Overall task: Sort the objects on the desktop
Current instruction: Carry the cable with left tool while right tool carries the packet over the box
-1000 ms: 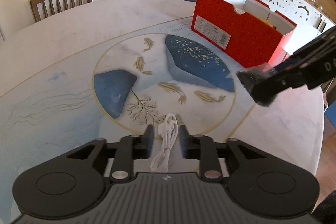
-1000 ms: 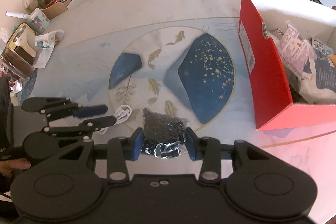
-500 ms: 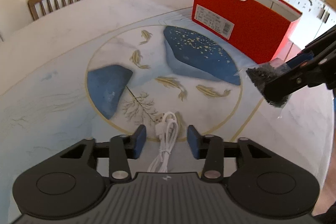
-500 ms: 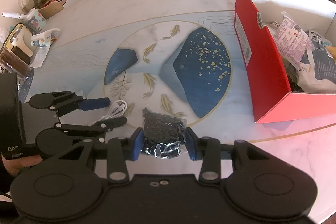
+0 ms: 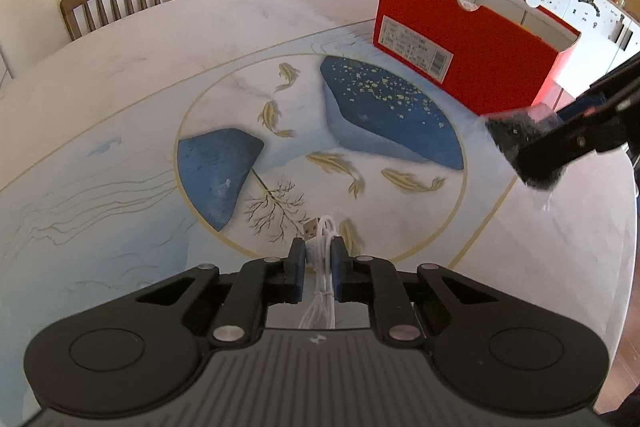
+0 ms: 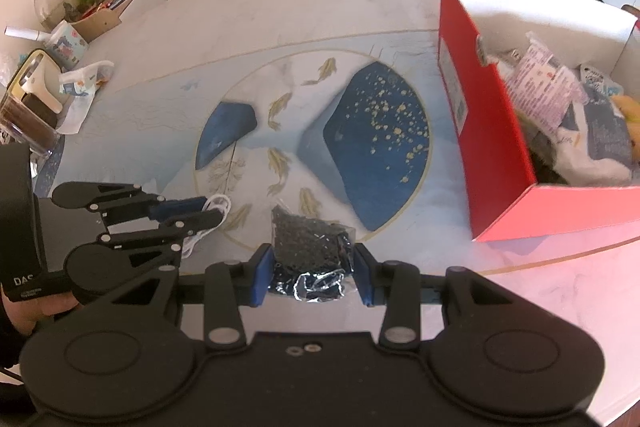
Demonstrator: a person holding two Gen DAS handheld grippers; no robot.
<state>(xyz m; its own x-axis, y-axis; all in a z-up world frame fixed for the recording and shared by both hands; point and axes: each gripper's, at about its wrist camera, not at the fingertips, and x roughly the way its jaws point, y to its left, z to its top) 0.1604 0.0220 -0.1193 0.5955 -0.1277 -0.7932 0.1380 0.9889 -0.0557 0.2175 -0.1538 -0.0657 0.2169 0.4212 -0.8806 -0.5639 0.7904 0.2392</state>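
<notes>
Left tongs (image 5: pixel 319 269) pinched tight on the white cable (image 5: pixel 320 291), jaws having just closed onto it; the pads press the bundle from both sides. Cable is a coiled, tied hank with its long axis running along the tongs' line, USB plug (image 5: pixel 311 228) at the far end pointing away toward the middle of the desk (image 5: pixel 120 75), loose loops trailing back under the tongs. It sits at the near rim of the painted gold ring, beside a gold fish; whether it is lifted or touching the desk I cannot tell. Right tongs (image 6: pixel 314 269) part-open width, closed on a clear bag of dark grains (image 6: pixel 310 241); both blue pads bear on its sides. Bag's long axis runs away from the tongs, its far end toward the ring, crinkled foil-like end nearest the camera. In the left view the same bag shows at far right, held off the desk just in front of the red box (image 5: pixel 468 67). Box stands open at the desk's right side, long axis running away, already holding packets. White label with barcode on its end face; print too small to read. Left tongs' body carries the letters "DAS" (image 6: pixel 22 281). Wooden chair (image 5: pixel 120 1) at the far edge.
</notes>
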